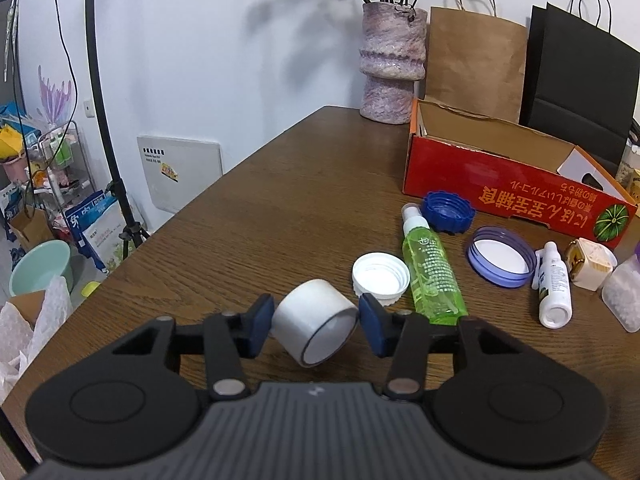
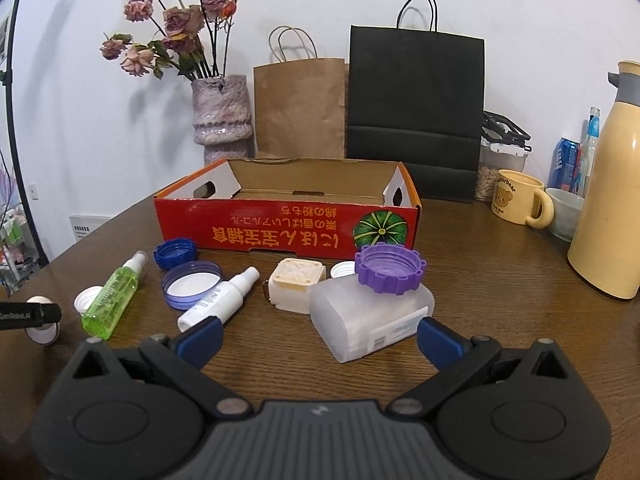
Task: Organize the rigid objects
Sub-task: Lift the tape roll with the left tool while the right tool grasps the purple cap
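Rigid objects lie scattered on the desk (image 2: 500, 264) in front of the red cardboard box (image 2: 288, 222), which sits open-topped near the vase (image 2: 222, 114) and the two paper bags. Largest of the loose items: frosted plastic container (image 2: 360, 320) lying on its side just ahead of the right gripper (image 2: 318, 338), purple toothed lid (image 2: 390, 268) resting on top of it. Cream square box (image 2: 296, 284) touches the container's left edge. Green spray bottle (image 1: 430, 276) and white spray bottle (image 1: 554, 286) both lie flat, lavender lid (image 1: 500, 256) between them, open side up. Blue lid (image 1: 448, 212) sits just beside the red box's front wall; white cap (image 1: 380, 278) is next to the green bottle. White tape roll (image 1: 316, 322) on its side sits between the left gripper's (image 1: 316, 328) fingers (image 1: 262, 330): both blue pads at the roll's sides and look to be in contact, so clenched on the roll, which appears to rest on the desk. Right gripper fingers (image 2: 200, 340) are spread wide, released, nothing between the pads; container corner sits just past them.
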### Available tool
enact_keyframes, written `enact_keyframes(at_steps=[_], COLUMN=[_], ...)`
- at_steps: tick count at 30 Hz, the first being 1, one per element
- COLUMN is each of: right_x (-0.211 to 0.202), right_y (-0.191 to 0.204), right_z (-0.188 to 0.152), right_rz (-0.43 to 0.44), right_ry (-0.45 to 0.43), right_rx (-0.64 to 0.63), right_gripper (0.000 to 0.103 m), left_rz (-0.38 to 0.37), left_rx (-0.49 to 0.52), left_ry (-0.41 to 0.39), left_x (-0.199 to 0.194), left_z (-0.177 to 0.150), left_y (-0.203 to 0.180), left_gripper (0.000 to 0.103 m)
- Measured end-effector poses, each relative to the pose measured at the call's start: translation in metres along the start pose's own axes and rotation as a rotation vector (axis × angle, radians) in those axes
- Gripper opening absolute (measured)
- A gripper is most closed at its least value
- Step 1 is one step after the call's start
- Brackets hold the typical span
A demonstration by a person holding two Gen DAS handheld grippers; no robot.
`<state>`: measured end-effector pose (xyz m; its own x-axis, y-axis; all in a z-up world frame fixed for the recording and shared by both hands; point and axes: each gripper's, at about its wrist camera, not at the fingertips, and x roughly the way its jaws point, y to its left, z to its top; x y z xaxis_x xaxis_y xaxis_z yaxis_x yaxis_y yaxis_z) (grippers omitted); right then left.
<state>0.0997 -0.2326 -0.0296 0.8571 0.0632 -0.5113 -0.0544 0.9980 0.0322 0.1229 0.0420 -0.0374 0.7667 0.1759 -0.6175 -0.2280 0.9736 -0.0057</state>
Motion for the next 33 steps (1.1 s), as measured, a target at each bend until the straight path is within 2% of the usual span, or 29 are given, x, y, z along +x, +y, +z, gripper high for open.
enact_keyframes(at_steps=[21,33], right_x=[0.004,0.02], right_y=[-0.01,-0.023], right_z=[0.004,0.017], right_rz=[-0.01,-0.033], right_ry=[-0.004,-0.042], right_rx=[0.008,-0.024], right_gripper=[0.103,0.103], left_rz=[0.024,-0.008], left_rx=[0.011,0.029], left_ry=[-0.053,-0.099], left_x=[-0.009,-0.02], left_z=[0.011,0.027], left_y=[0.004,-0.005], left_gripper=[0.048,0.048])
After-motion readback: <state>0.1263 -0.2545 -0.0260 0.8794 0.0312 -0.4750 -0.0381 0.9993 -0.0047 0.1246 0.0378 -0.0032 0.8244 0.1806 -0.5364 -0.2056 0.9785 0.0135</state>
